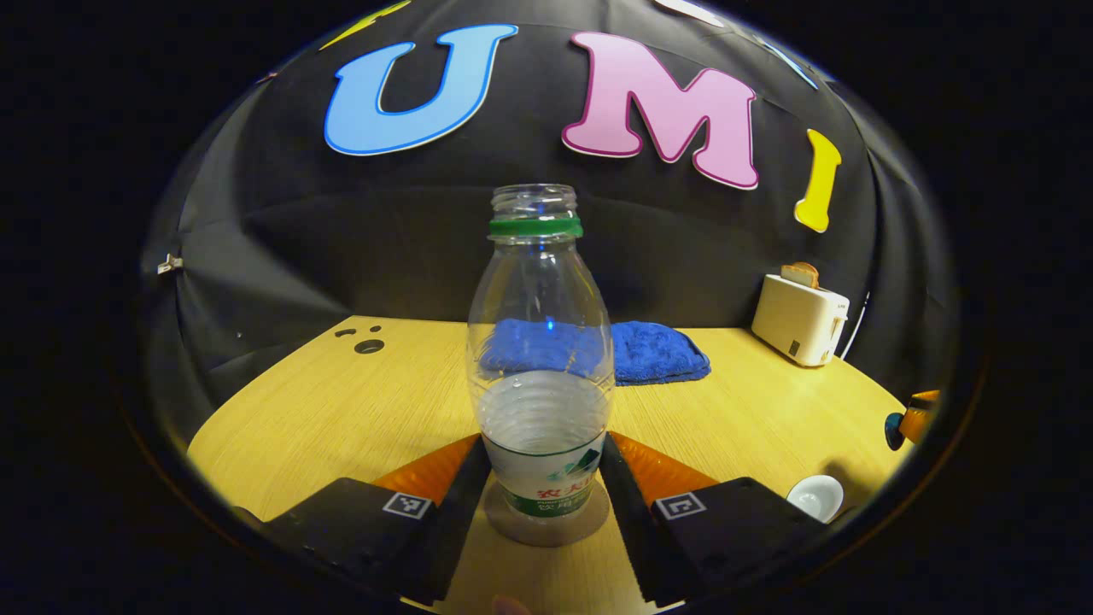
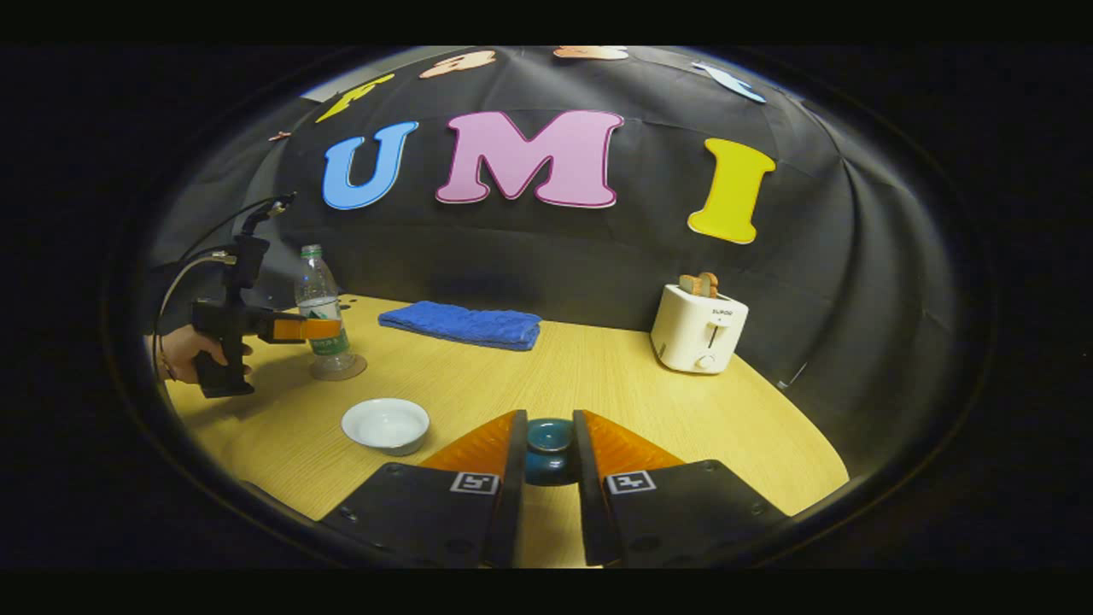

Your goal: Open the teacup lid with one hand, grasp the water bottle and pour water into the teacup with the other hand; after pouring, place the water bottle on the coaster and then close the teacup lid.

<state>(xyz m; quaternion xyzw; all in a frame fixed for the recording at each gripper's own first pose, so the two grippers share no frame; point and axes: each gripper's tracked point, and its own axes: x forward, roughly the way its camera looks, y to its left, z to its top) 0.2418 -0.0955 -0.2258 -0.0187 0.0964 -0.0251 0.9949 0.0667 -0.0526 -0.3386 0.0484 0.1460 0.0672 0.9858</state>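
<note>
text: none you can read | bottle [image 1: 541, 401] label: print too blurred for you | toaster [image 2: 698, 329] front mark: too small

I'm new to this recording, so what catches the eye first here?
The uncapped water bottle stands on a round coaster, between the left hand-held gripper's fingers. The right hand-held gripper grips a dark teacup lid, with a white teacup open on the table.
</note>
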